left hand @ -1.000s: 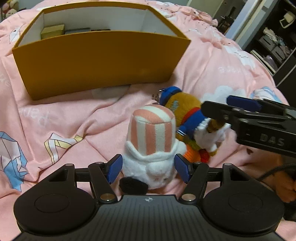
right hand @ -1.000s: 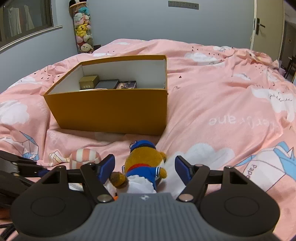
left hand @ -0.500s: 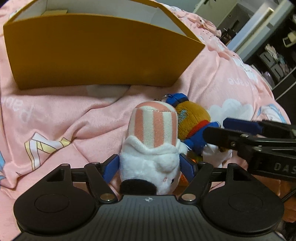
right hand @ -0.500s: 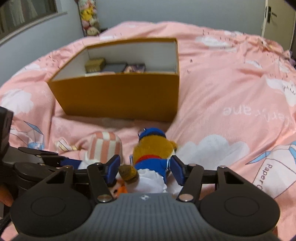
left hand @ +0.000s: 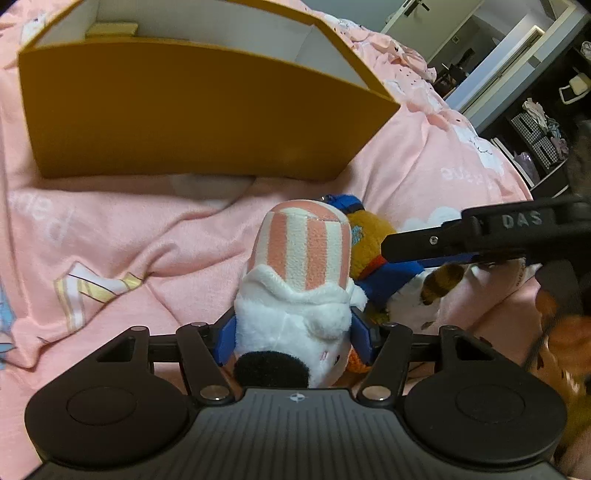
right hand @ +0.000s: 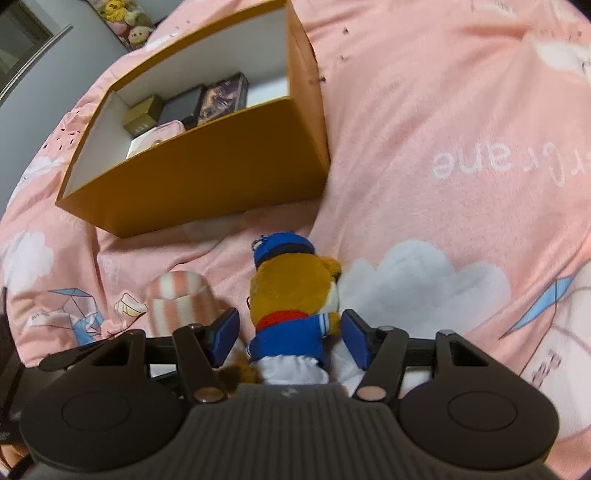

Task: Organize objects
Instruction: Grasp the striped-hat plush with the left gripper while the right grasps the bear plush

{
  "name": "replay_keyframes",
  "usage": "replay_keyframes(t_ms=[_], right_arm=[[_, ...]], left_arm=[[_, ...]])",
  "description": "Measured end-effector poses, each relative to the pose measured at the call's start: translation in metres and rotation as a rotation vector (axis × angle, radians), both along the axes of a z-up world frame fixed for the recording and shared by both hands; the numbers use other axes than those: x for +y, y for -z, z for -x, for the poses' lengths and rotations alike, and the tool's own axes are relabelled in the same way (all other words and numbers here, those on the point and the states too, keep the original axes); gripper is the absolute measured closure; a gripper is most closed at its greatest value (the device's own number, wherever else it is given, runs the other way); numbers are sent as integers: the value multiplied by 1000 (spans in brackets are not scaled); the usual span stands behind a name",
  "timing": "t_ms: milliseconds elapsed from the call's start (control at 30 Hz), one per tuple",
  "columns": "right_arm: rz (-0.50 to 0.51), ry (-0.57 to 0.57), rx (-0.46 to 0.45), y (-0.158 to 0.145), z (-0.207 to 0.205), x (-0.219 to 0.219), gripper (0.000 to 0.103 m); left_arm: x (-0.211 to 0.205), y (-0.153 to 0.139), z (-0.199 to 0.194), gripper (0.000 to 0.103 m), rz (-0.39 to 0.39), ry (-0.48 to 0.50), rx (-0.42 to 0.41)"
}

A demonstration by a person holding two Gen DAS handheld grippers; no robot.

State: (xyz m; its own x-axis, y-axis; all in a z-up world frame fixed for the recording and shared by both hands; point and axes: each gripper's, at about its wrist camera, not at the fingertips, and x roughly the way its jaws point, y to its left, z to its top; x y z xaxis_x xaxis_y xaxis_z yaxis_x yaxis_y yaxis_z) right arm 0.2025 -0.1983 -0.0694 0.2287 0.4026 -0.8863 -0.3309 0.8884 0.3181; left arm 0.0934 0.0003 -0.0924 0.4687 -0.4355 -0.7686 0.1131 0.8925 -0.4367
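Observation:
A white plush with a pink-striped hat (left hand: 303, 280) lies on the pink bedspread. My left gripper (left hand: 293, 341) is shut on its white body. It also shows in the right wrist view (right hand: 181, 299). Beside it lies a brown plush in a blue sailor suit (right hand: 291, 306), also in the left wrist view (left hand: 373, 254). My right gripper (right hand: 290, 338) straddles its body with both pads close to its sides; whether they press on it is unclear. An open orange box (right hand: 207, 177) stands just beyond, also in the left wrist view (left hand: 192, 114).
The box holds a gold box (right hand: 142, 114), dark flat boxes (right hand: 184, 105) and a pink item (right hand: 162, 134). Pink bedspread (right hand: 461, 129) spreads to the right. Shelves (left hand: 535, 122) stand beyond the bed's right edge. Plush toys (right hand: 125, 22) hang on the far wall.
My left gripper closed on the striped-hat plush. My right gripper moved forward over the sailor plush, narrowed around it, and tilted downward toward the bed.

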Motion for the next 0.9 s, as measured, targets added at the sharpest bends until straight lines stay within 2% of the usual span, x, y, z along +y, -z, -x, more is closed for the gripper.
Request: replay_keyframes(t_ms=[200,267,333,433,567,633,700,767,900], right_arm=[[39,-55,120,18,-17,4,43],[32,-71,137,22,-17,8,53],[14,-81,151,25,-15,10,58],[18,-109,122,24,-7,15,62],[24,-140,49,9,2,20,65],[22,-155,10,-1,7,22,67],[12,-169,-27,-11,10,22,72],[-3,-175,-46,-18,11,21,86],[-13,-198,-69,-23,11,26,88]], left_arm=[[16,-11,1,33,9,-74,5],[20,-13,1,33,14,-92,2],[23,-16,1,33,9,-99,3],[25,-19,1,33,-4,-103,3],[28,-22,2,33,-37,-110,-3],[31,-20,0,33,-18,-117,10],[34,-19,0,33,-16,-127,20],[35,-19,0,33,-17,-133,21],[36,-23,-2,33,-18,-134,16]])
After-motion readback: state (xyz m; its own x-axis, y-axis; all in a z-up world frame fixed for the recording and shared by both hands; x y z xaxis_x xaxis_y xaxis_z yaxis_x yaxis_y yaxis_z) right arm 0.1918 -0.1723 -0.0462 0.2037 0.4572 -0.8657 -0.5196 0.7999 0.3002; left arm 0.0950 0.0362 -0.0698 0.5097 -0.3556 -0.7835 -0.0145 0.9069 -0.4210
